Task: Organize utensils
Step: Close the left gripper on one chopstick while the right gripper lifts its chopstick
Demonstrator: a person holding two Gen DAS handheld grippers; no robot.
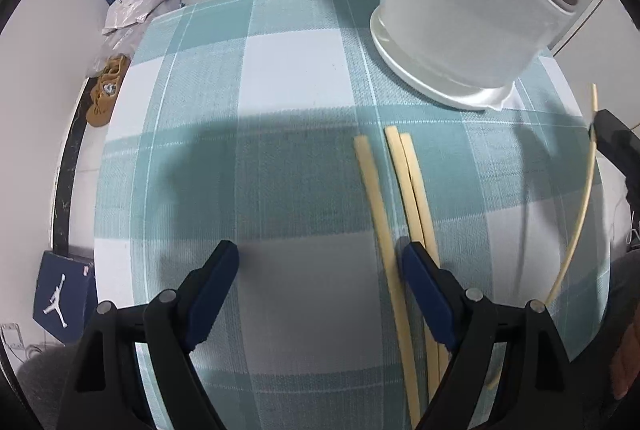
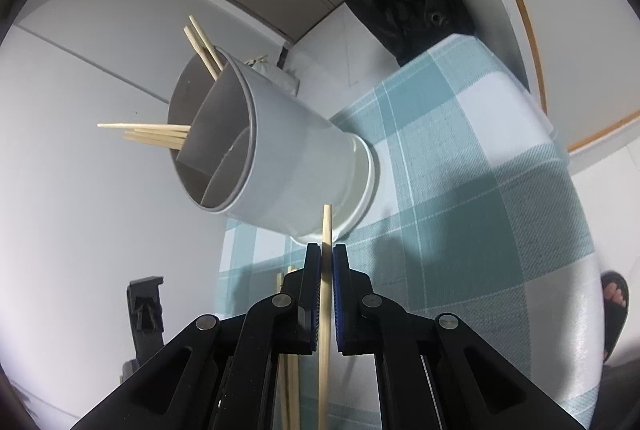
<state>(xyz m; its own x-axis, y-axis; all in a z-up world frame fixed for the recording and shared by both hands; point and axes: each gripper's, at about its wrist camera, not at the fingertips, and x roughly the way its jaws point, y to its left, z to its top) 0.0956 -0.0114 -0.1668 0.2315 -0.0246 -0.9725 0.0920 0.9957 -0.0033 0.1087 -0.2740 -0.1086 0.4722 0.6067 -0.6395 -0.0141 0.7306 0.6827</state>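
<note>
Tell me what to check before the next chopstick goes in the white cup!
1. Right gripper clamped on one pale wooden chopstick: ok.
2. White divided plastic holder standing upright on the teal checked tablecloth: ok.
3. Free compartment nearest the held chopstick: ok; other chopsticks sit in the far sections.
4. Left gripper open and empty: ok.
5. Three loose wooden chopsticks left on the cloth: ok, one lies between the left fingers.
6. Held chopstick's tip aimed into the holder: cannot tell.
</note>
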